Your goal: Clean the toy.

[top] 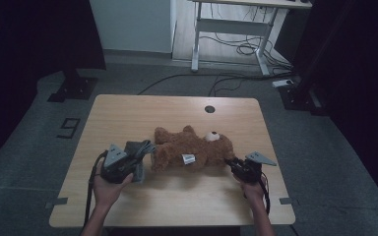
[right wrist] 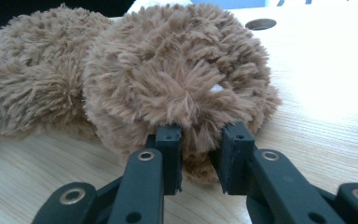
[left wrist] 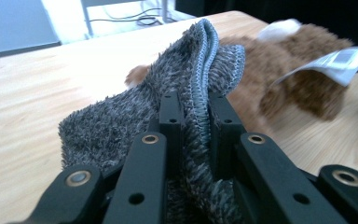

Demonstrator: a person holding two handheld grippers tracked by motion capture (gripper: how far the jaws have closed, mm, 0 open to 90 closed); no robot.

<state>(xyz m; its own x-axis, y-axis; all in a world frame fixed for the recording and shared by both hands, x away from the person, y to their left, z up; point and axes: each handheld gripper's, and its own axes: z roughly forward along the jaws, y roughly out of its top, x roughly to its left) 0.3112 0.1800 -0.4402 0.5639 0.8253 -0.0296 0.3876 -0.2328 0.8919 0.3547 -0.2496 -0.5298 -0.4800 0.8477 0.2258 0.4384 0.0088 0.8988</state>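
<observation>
Left claw [left wrist: 193, 119] clamps grey cloth [left wrist: 135, 116], hiding bear's [left wrist: 303, 70] legs, seemingly

I saw a brown plush teddy bear [top: 192, 147] lying on its side in the middle of the high view, head toward the right, a white tag on its belly. In the right gripper view its fuzzy head [right wrist: 177, 88] filled the centre. A grey fluffy cloth [top: 139, 150] with a stitched blue-grey edge lay bunched at the bear's left, rising folded in the left gripper view [left wrist: 177, 93].

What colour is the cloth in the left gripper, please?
Grey cloth, clearest in the left gripper view.
</observation>
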